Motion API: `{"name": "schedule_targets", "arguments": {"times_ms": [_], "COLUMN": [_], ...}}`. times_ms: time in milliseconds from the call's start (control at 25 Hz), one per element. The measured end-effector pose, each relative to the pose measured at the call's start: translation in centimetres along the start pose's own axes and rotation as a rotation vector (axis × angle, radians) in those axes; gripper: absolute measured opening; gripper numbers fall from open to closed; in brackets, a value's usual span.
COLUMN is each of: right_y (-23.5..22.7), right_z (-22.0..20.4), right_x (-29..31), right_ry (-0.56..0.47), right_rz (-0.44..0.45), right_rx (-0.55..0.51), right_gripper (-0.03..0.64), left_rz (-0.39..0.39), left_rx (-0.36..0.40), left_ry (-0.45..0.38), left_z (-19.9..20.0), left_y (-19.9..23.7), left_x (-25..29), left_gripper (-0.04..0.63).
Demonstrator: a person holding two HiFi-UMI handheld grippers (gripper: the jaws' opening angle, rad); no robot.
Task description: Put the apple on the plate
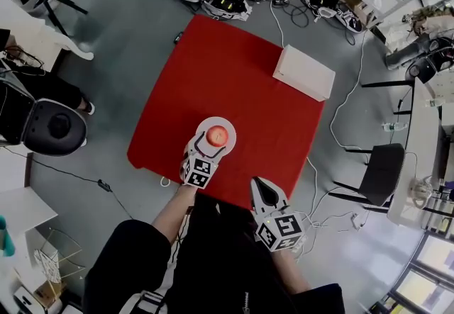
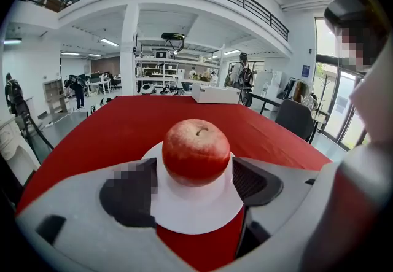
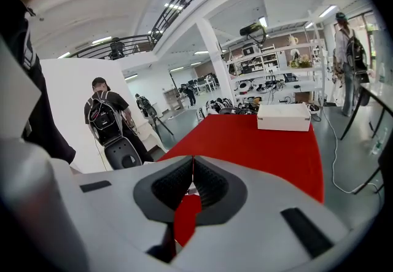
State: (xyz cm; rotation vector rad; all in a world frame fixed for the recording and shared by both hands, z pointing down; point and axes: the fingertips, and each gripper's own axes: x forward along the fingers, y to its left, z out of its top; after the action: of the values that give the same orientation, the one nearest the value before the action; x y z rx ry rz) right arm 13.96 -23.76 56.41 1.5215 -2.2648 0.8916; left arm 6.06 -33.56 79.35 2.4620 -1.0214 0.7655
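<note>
A red apple point(image 1: 218, 136) rests upright on a small white plate point(image 1: 228, 125) on the red table point(image 1: 241, 79), near its front edge. In the left gripper view the apple point(image 2: 196, 151) stands on the plate point(image 2: 196, 212) just beyond my open jaws, which flank its near side without touching it. My left gripper point(image 1: 203, 147) sits at the plate's near edge. My right gripper point(image 1: 259, 191) hovers at the table's front edge, to the right of the plate, its jaws shut with nothing between them point(image 3: 192, 183).
A white box point(image 1: 303, 72) lies at the table's far right point(image 3: 284, 116). Cables and gear crowd the floor behind the table. A black chair point(image 1: 379, 172) stands to the right, a round black seat point(image 1: 54, 126) to the left.
</note>
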Motion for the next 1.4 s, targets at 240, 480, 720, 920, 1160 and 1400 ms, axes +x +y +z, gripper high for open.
{"name": "schedule_targets", "arguments": {"times_ms": [240, 480, 720, 920, 1160, 1400], "right_y": [0.4, 0.4, 0.8, 1.7, 3.4, 4.0], "right_z": [0.3, -0.1, 0.0, 0.6, 1.7, 3.6], "right_x": [-0.3, -0.5, 0.0, 0.9, 1.3, 1.5], "right_ry": [-0.020, -0.025, -0.021, -0.018, -0.028, -0.081], "right_rz": [0.003, 0.019, 0.047, 0.070, 0.139, 0.179], "right_rx": [0.005, 0.014, -0.006, -0.038, -0.082, -0.115], "right_gripper": [0.011, 0.012, 0.012, 0.012, 0.012, 0.012], "left_rz": [0.003, 0.004, 0.059, 0.118, 0.164, 0.154], "left_rx": [-0.018, -0.028, -0.005, -0.022, -0.028, -0.007], "left_ry": [-0.002, -0.075, -0.154, -0.200, -0.273, -0.319], "left_z": [0.1, 2.0, 3.8, 5.1, 8.0, 11.2], "left_y": [0.2, -0.2, 0.1, 1.3, 1.6, 0.5], "left_x": [-1.4, -3.6, -7.0, -10.3, -14.6, -18.1], "left_gripper": [0.373, 0.352, 0.157, 0.025, 0.006, 0.005]}}
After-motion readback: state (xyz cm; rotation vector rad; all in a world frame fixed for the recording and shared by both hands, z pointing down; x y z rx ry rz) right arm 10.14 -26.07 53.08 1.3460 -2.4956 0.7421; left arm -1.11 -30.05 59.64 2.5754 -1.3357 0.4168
